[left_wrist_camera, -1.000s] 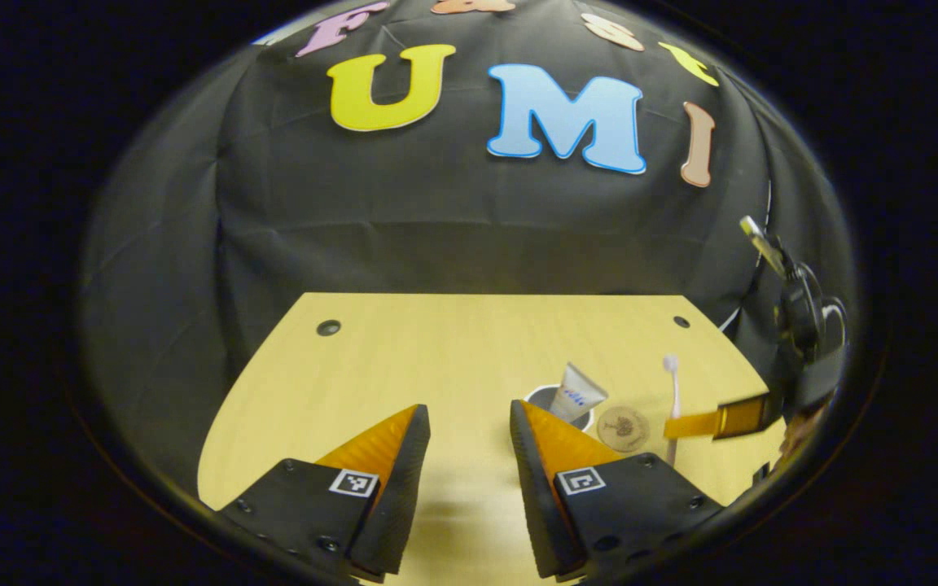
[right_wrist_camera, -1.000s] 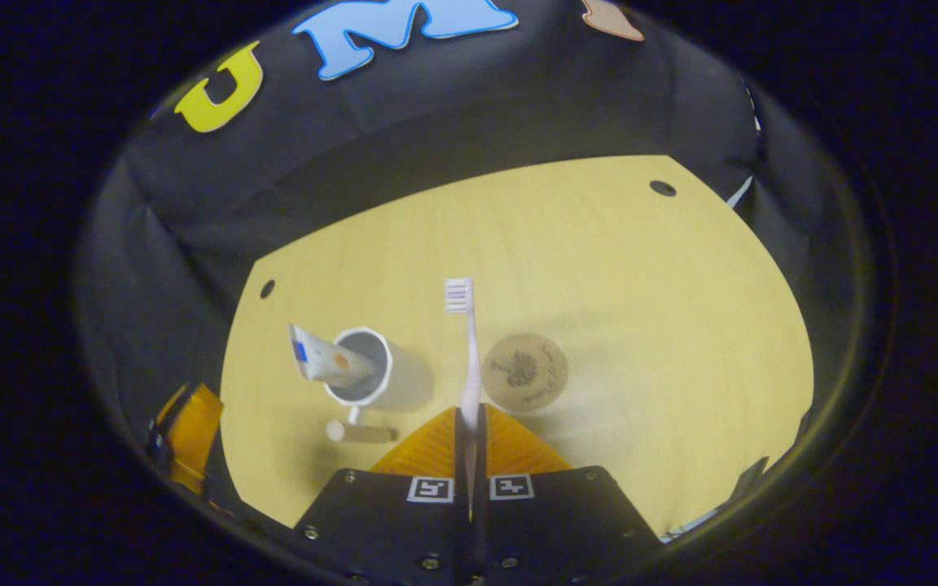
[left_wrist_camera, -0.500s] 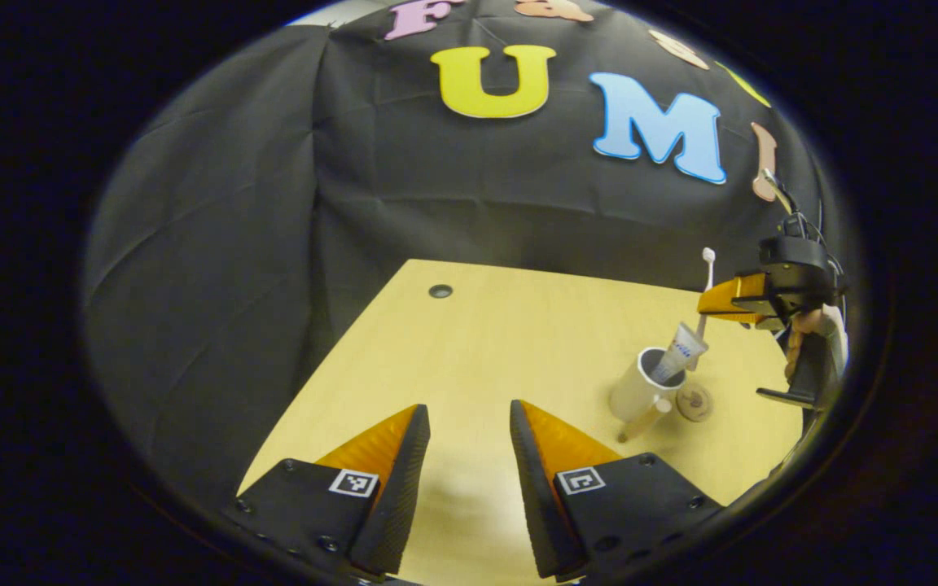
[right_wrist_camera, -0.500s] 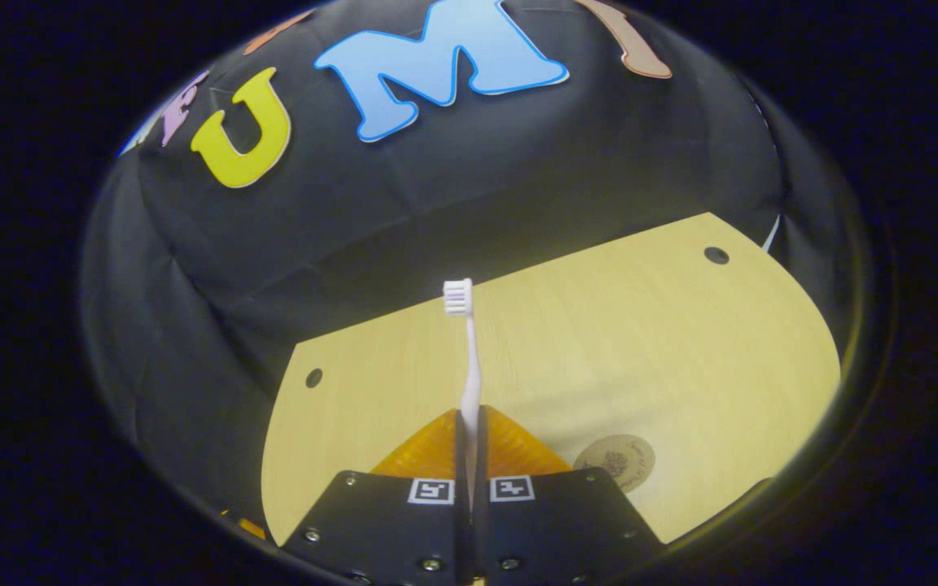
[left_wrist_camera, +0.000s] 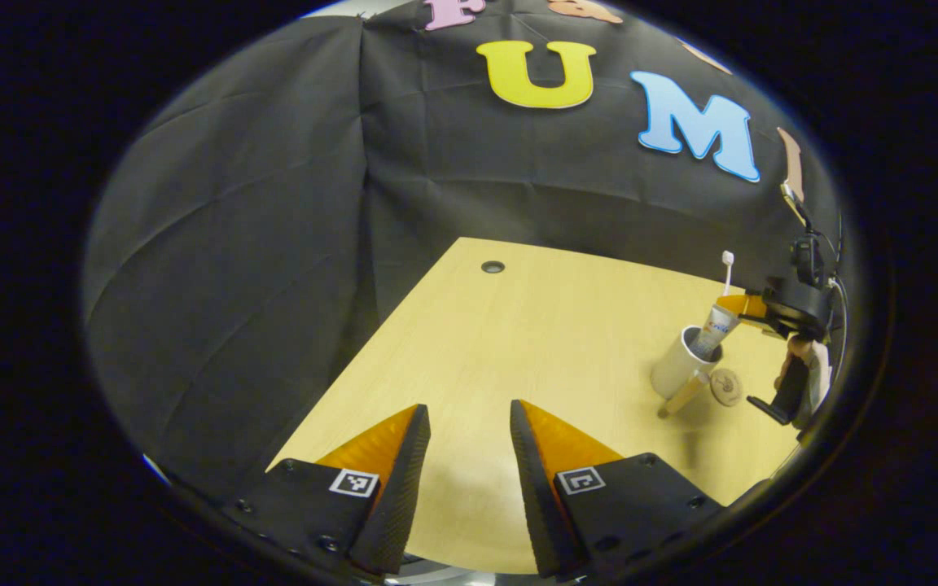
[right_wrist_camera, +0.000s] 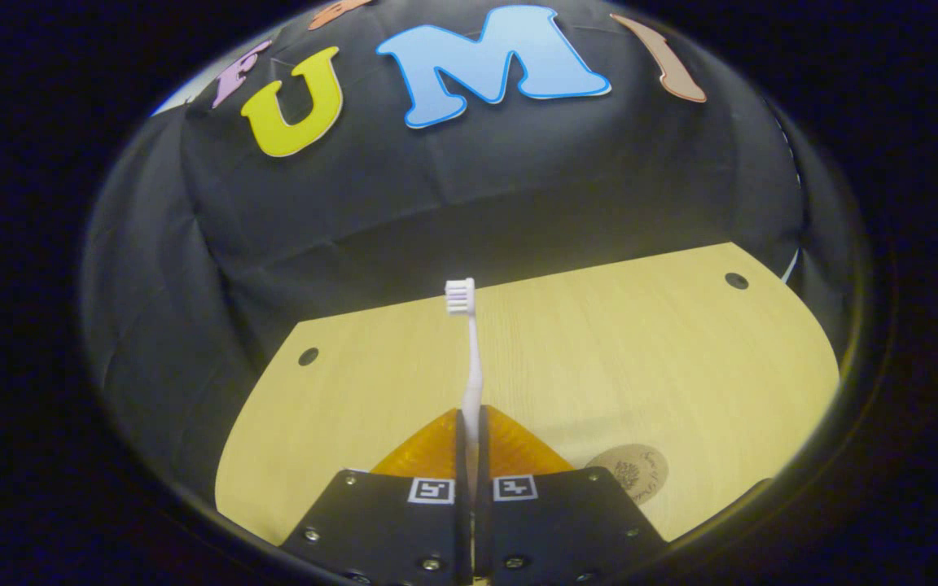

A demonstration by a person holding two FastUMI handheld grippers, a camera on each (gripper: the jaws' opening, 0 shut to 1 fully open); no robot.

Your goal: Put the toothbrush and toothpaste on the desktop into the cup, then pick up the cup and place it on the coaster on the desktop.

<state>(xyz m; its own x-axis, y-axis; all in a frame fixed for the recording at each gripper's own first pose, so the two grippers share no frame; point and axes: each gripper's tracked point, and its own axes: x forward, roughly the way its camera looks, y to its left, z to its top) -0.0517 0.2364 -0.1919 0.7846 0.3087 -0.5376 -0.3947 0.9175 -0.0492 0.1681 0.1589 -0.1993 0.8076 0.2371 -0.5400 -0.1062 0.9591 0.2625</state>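
In the left gripper view we see first the left gripper (left_wrist_camera: 469, 439), low over the near part of the desktop (left_wrist_camera: 518, 342). Its two fingers stand well apart and there is nothing between them.

Farther on the desktop, toward the right of that view, stands the white cup (left_wrist_camera: 677, 370), upright. The toothpaste (left_wrist_camera: 713, 325) is in the cup, leaning, with its flat end sticking out above the rim. Against the foot of the cup on its near side there is a thin wooden handle (left_wrist_camera: 681, 396); we cannot tell if it belongs to the cup. The round coaster (left_wrist_camera: 725, 387) lies flat on the desktop just beside the cup, on its right side, and the cup is not on it.

Just above the cup we see the right gripper (left_wrist_camera: 742, 305), held by a hand (left_wrist_camera: 799, 358). The toothbrush (left_wrist_camera: 727, 273) stands upright from it, bristles up, beside the top of the toothpaste. We cannot tell if its lower end is already inside the cup.

In the right gripper view the right gripper (right_wrist_camera: 469, 427) has its fingers closed tightly on the handle of the toothbrush (right_wrist_camera: 469, 358). The coaster (right_wrist_camera: 632, 472) lies just to the right of these fingers. Beyond it is the bare desktop (right_wrist_camera: 599, 342).
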